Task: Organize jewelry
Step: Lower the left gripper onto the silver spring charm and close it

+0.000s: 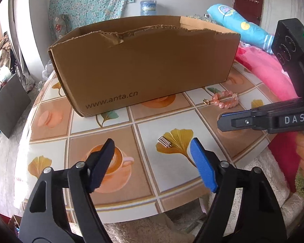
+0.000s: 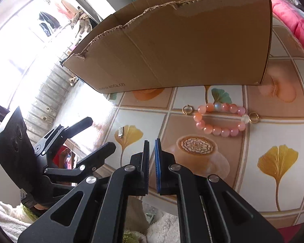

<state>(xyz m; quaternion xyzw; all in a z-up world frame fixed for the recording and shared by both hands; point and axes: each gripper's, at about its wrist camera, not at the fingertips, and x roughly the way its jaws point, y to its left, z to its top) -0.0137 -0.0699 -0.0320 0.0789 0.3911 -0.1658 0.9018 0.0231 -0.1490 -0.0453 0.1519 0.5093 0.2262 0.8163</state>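
Observation:
A brown cardboard box (image 1: 143,60) marked www.anta.cn stands open-topped on the tiled tablecloth (image 1: 148,174). A small gold rhinestone clasp (image 1: 164,142) lies on a yellow leaf print, just ahead of my open, empty left gripper (image 1: 152,147). A pink bead bracelet (image 1: 226,100) with two gold rings lies to the right near the box. In the right wrist view the bracelet (image 2: 221,119) and its rings (image 2: 188,109) lie ahead and right of my shut, empty right gripper (image 2: 151,143); the clasp (image 2: 120,131) lies to the left, near the open left gripper (image 2: 99,131). The box (image 2: 178,46) fills the back.
The round table edge (image 1: 172,208) curves close in front, with white fleece below. A pink cloth (image 1: 267,70) and a blue cushion (image 1: 241,26) lie at the right. The right gripper's body (image 1: 273,119) reaches in from the right.

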